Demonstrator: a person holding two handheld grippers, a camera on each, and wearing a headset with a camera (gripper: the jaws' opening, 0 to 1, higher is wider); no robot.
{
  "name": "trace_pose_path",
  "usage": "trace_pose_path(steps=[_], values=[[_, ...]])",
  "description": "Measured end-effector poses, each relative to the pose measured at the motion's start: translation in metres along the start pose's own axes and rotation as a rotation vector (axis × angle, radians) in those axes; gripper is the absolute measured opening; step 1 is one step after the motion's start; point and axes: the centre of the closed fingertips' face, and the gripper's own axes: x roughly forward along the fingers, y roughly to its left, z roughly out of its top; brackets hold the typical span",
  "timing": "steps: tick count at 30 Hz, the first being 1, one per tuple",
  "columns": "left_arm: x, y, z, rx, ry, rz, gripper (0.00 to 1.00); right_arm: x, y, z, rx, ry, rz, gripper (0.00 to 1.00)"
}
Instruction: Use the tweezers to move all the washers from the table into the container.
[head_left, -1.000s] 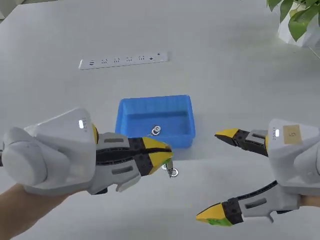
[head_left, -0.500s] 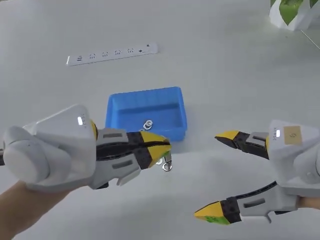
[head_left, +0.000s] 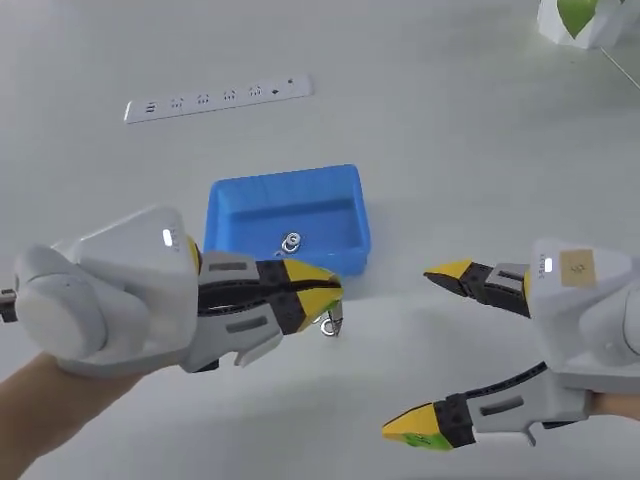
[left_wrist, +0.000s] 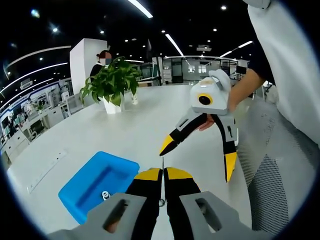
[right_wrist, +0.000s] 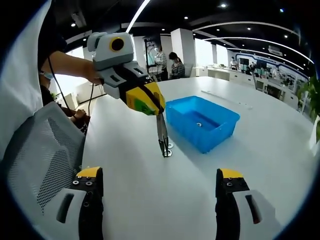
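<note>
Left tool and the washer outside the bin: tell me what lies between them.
The tweezers: clamped in the left tool, they run down to the washer beside the blue bin, clearest in the right gripper view.

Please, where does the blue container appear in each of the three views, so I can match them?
Head view: blue container sits left of centre, in the upper half.
Left gripper view: blue container at the lower left.
Right gripper view: blue container right of centre, beyond the tweezers.
Shared landmark: the washer lying inside it.
</note>
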Motion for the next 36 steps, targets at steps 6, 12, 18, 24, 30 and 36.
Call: trace_pose_path(steps=[6,12,18,24,30,36], values=[[-0.006,0.001,-0.003,-0.02,0.017,-0.001,0.05,0.002,0.002,0.001,0.001,0.001,0.008,0.93],[-0.006,0.002,-0.003,-0.041,0.043,-0.012,0.05,0.006,0.008,0.004,-0.003,-0.002,0.025,0.93],[-0.003,0.0,-0.003,-0.044,0.058,-0.035,0.05,0.02,0.008,0.013,-0.037,0.001,0.057,0.9],[-0.003,0.0,-0.004,-0.049,0.071,-0.044,0.05,0.035,0.008,0.028,-0.067,-0.016,0.096,0.78],[-0.005,0.001,-0.005,-0.053,0.085,-0.057,0.05,0.047,0.001,0.025,-0.122,0.048,0.145,0.52],[-0.006,0.0,-0.006,-0.048,0.096,-0.065,0.05,0.054,0.002,0.033,-0.173,0.06,0.21,0.32]])
